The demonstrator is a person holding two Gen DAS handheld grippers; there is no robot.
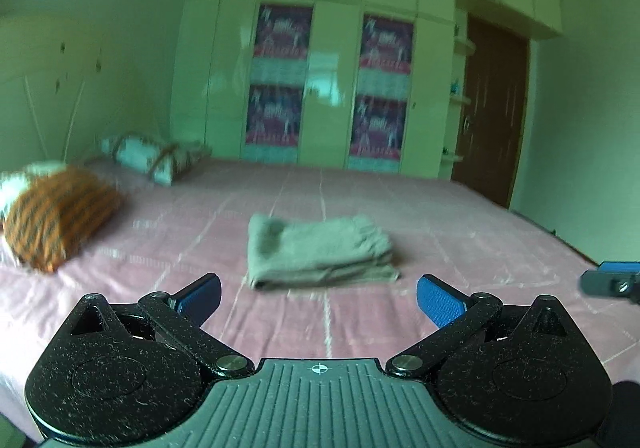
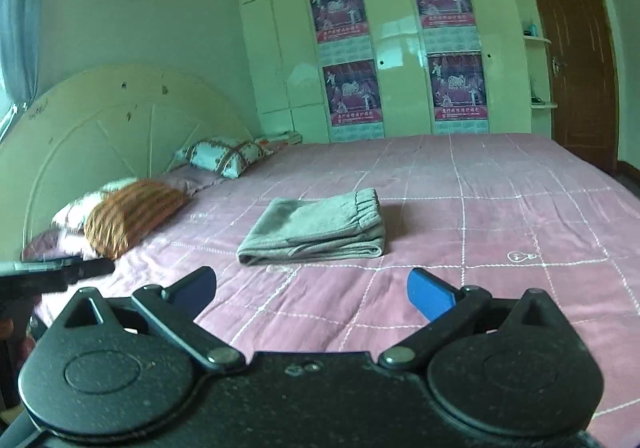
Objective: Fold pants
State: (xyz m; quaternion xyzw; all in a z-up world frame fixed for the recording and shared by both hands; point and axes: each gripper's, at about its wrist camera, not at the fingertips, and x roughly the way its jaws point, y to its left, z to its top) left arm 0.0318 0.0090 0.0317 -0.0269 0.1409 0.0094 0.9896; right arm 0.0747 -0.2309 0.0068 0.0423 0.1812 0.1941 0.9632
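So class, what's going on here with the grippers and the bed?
A person holds a gripper in each hand, both aimed at a pink bed. Grey pants lie folded in a neat stack near the middle of it. The left gripper and right gripper are open and empty, short of the pants and touching nothing. From how things lie, the fold looks done. Pillows sit by the headboard.

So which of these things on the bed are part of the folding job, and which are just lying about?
Part of the job:
- grey pants, already folded
- left gripper, open, empty
- right gripper, open, empty

Just lying about:
- orange striped pillow
- patterned pillow
- pink bedspread
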